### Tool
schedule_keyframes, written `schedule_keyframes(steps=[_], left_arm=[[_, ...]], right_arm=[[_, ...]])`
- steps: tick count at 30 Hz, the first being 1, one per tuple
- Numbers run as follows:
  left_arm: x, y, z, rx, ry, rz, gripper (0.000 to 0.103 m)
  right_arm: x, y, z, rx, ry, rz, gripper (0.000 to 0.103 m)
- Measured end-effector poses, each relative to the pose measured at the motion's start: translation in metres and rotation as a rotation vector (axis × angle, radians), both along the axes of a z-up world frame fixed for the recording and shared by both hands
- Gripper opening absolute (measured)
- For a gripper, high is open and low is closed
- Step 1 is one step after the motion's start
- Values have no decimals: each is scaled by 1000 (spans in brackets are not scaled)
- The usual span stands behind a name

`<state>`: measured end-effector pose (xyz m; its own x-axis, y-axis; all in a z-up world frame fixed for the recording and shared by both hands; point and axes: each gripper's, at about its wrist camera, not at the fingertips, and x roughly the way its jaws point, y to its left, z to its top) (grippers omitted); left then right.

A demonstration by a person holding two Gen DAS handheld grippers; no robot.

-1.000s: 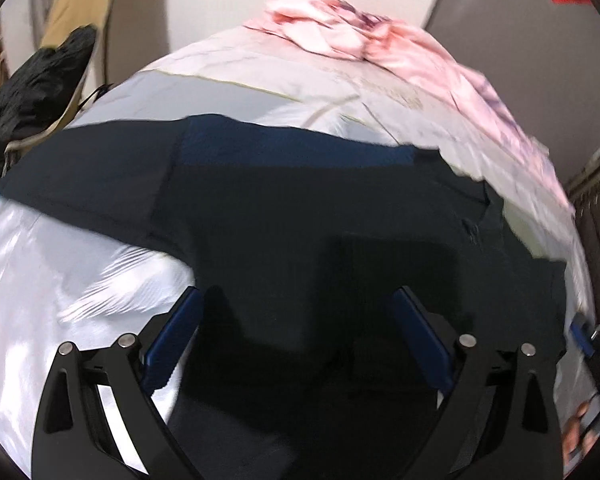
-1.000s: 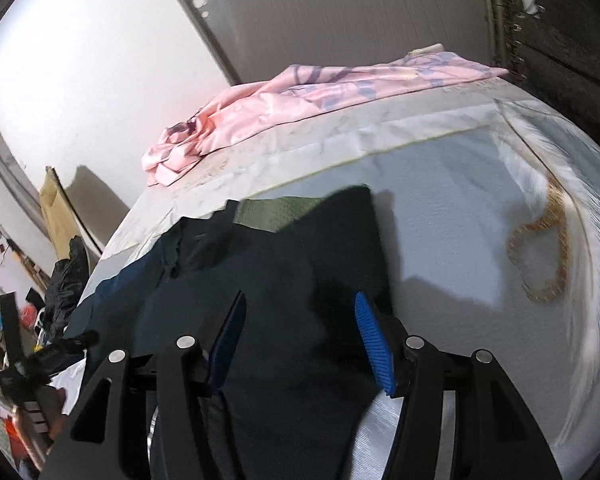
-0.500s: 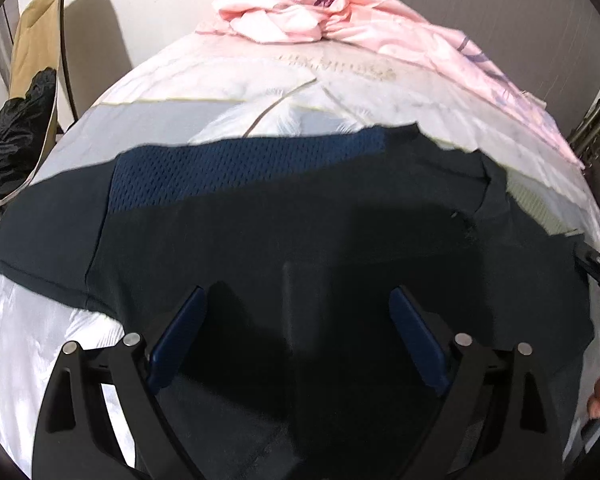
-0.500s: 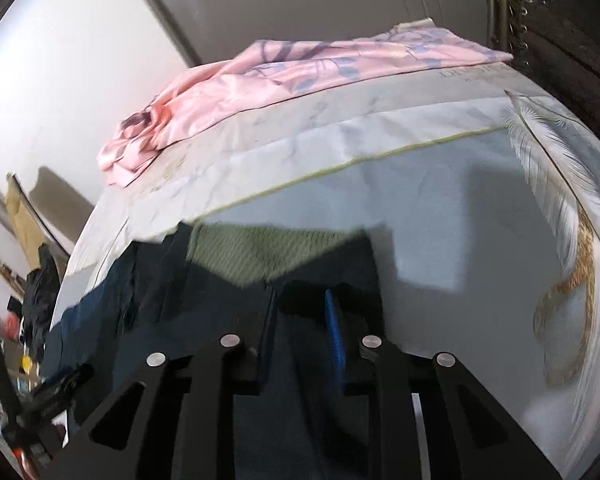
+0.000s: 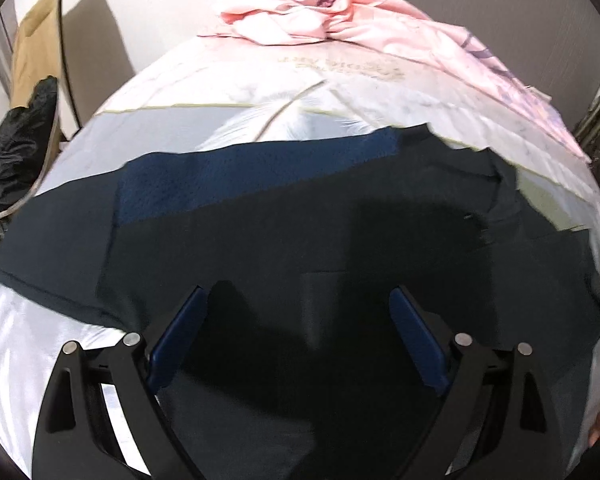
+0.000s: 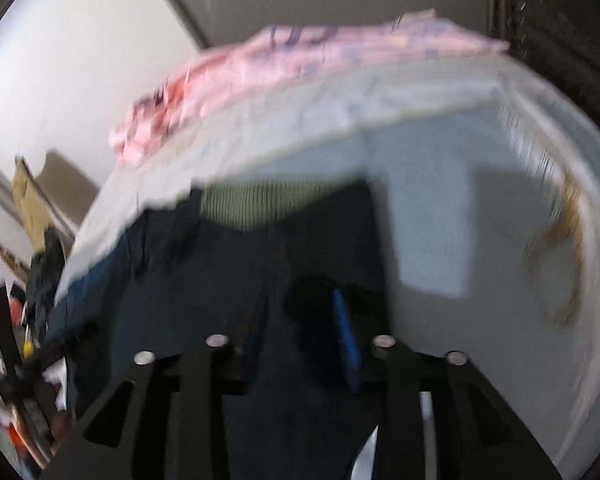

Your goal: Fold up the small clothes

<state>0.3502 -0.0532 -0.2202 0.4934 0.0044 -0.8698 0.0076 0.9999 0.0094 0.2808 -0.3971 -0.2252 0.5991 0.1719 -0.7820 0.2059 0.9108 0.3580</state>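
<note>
The left gripper (image 5: 300, 320) hovers with jaws wide apart and empty over the dark shirt (image 5: 284, 240), which stretches crosswise ahead of its fingers on the bed (image 5: 260, 92). The right gripper (image 6: 300, 332), fingers pinched on the shirt's right end, looks nearer the fold.

Left wrist fisheye: low and close over the dark shirt (image 5: 300, 240), facing along the left gripper (image 5: 298, 332) across the bed (image 5: 228, 120) toward the wall. Right wrist fisheye: blurred, equally close behind the right gripper (image 6: 300, 332), facing the same way. Shared by the 2 views: shirt, bed, pink cloth (image 5: 340, 20) at the far edge.
</note>
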Motion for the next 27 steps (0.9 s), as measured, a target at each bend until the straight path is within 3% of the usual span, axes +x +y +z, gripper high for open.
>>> schedule_keyframes(steps=[2,5,10,17,27], left_arm=[[-2,13,2,-27,3,25,90],[-13,49,14,-56,-35,90,90],[-19,119,19,-66,-40,219,90],[-32,223,12,-207,-14,441,90],[-15,263,2,-249,-46,541,90]], right_arm=[[-6,5,2,-49,-9,-1,36],[-25,2,6,20,-69,-30,46],[-44,-5,11,26,-156,-69,47],[-56,-19,7,80,-186,-127,47],[-56,-15,4,56,-172,-132,47]])
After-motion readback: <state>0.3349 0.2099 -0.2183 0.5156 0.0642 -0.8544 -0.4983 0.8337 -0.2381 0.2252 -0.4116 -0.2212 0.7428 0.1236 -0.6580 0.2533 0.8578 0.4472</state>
